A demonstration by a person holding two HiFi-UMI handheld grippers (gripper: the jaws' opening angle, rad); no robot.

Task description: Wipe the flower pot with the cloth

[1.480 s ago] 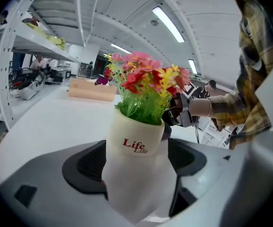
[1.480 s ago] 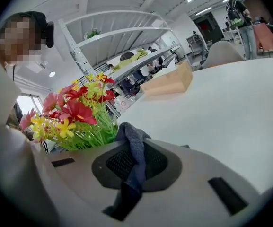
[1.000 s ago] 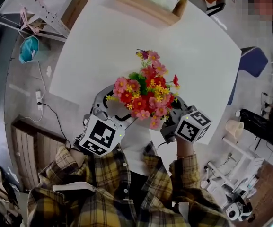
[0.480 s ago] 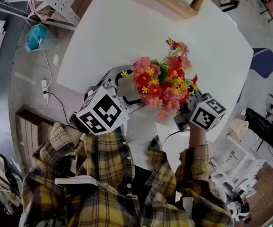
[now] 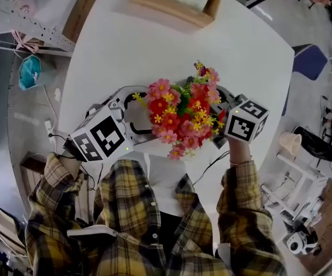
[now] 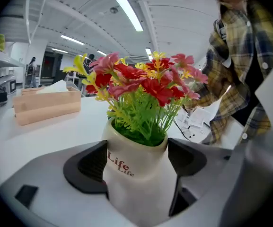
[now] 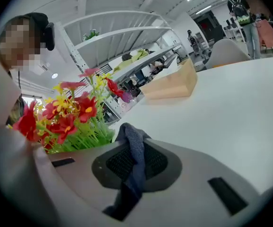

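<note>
Flower pot [image 6: 141, 186] fills left gripper [image 6: 137, 161]; right gripper [image 7: 135, 167] pinches one cloth [image 7: 133, 143].

The flower pot [image 6: 136, 188] sits between my left claw's [image 6: 138, 162] jaws, by the table's [image 5: 154, 50] near edge; my right claw [image 7: 127, 174], cloth [image 7: 134, 148] in it, just right; a wooden box [image 5: 171, 4] behind.

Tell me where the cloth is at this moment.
The dark cloth is pinched in the right gripper, seen in the right gripper view, just right of the flowers.
</note>
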